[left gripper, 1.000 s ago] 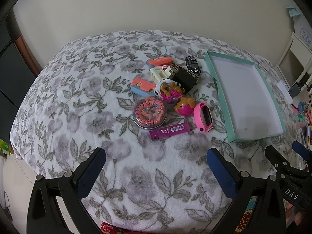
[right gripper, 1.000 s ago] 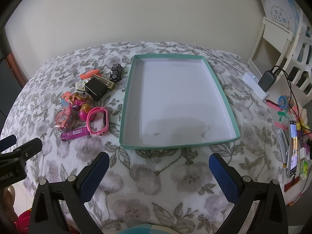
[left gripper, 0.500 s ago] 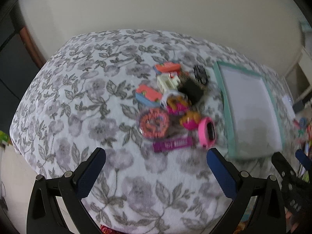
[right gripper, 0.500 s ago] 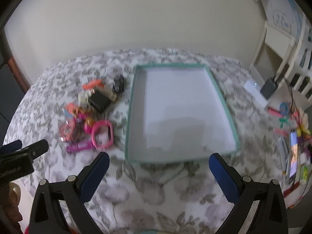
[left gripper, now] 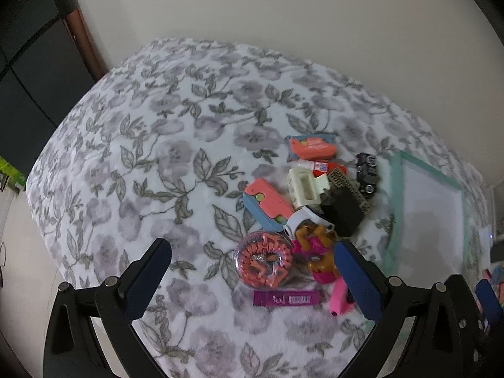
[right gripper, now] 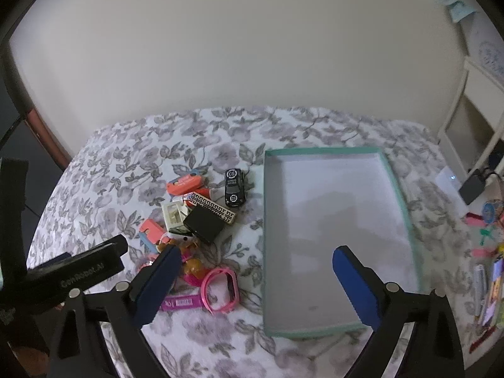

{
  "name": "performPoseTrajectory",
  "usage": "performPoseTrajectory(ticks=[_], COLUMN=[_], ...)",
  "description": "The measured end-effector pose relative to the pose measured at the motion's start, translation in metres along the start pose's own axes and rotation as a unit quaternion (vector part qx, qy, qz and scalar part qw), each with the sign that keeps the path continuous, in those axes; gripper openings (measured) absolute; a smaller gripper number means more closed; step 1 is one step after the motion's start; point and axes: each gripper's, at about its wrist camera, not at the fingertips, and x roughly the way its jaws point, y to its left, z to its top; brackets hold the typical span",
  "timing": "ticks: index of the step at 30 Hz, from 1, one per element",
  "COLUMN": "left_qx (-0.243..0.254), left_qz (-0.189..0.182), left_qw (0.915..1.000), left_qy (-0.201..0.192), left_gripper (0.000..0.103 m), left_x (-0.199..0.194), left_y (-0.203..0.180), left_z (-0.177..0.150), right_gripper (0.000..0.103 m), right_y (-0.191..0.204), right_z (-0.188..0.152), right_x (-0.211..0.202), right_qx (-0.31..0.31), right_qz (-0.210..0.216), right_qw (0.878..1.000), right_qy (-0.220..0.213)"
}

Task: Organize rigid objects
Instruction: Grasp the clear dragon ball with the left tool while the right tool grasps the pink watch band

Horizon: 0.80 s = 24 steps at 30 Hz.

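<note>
Beside toy pile (right gripper: 201,220), teal tray (right gripper: 406,217), floral bedspread (left gripper: 157,157)

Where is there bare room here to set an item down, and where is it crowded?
The teal tray holds nothing; its white floor is free. The floral cloth left of the toy pile is bare, as is the strip behind the toy car. It is crowded from the pink watch to the orange case, where items touch and overlap.

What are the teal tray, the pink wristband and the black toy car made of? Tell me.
Teal tray: likely cardboard, matte; thin straight walls, dull white floor.
Pink wristband: probably silicone or soft plastic; smooth, uniform loop, slight sheen.
Black toy car: glossy painted metal or hard plastic; too small to tell which.
</note>
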Motion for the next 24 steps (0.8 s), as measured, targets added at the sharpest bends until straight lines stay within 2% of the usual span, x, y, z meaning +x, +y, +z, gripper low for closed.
performPoseTrajectory(ticks=[6,10,14,24], left_qx=[-0.001,-0.01,-0.014,-0.013], left_qz=[0.01,-0.003,-0.009,-0.017], left_qw=[0.9988,0.9968,0.9959,0.9945], left_qy=[0.047,0.08,0.089,0.103], left_gripper=[0.103,0.103,0.103,0.103], left_x=[0.042,0.063,0.071,0.082], left_y=[0.0,0.006,0.01,0.012], left_z=[0.005,0.0,-0.006,-0.015], right_gripper=[0.089,0.088,0.081,0.069], right_y=[0.004,0.008,0.016,0.031], right_z=[0.003,-0.005,-0.017,-0.035], right_x=[0.049,0.071,0.088,0.098], right_qx=[0.003,-0.001,-0.021,-0.036], right_qz=[-0.002,0.001,-0.001,0.037], right_qw=[0.999,0.997,0.995,0.99], right_qy=[0.05,0.074,0.101,0.134])
